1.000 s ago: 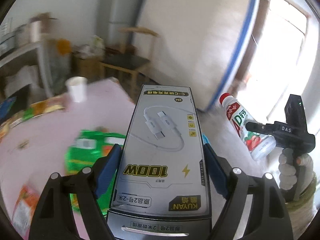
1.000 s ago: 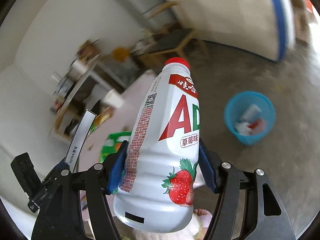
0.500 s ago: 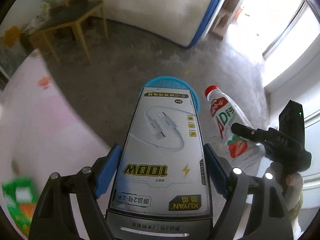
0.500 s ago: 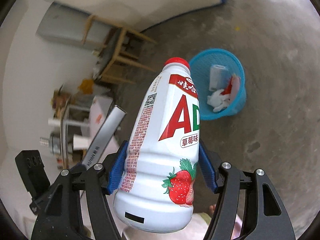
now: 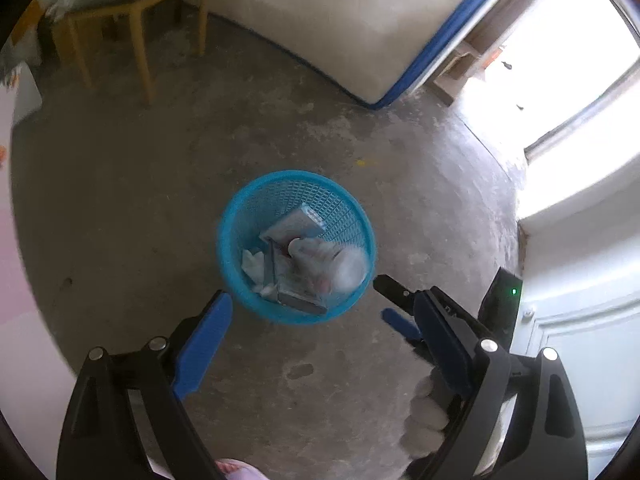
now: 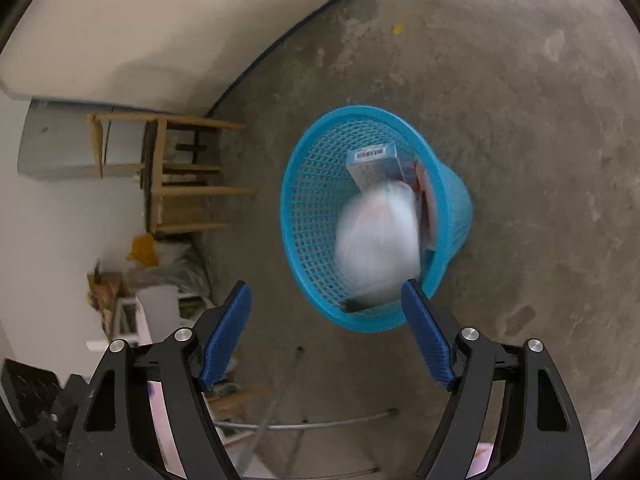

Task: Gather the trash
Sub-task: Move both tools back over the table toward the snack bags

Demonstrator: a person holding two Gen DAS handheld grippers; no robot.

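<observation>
Both tongs [image 5: 328,316] [image 6: 326,332] just spread, empty | bottle [image 6: 378,240] blurred in basket [image 6: 304,240]

Blue trash basket [image 5: 224,240] on concrete floor [image 5: 120,208], left claw [image 5: 320,312] spread wide, empty

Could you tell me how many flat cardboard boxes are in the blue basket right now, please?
2: one box leaning against the far wall of the blue basket, another box at its near edge. More may be hidden under the trash.
</observation>
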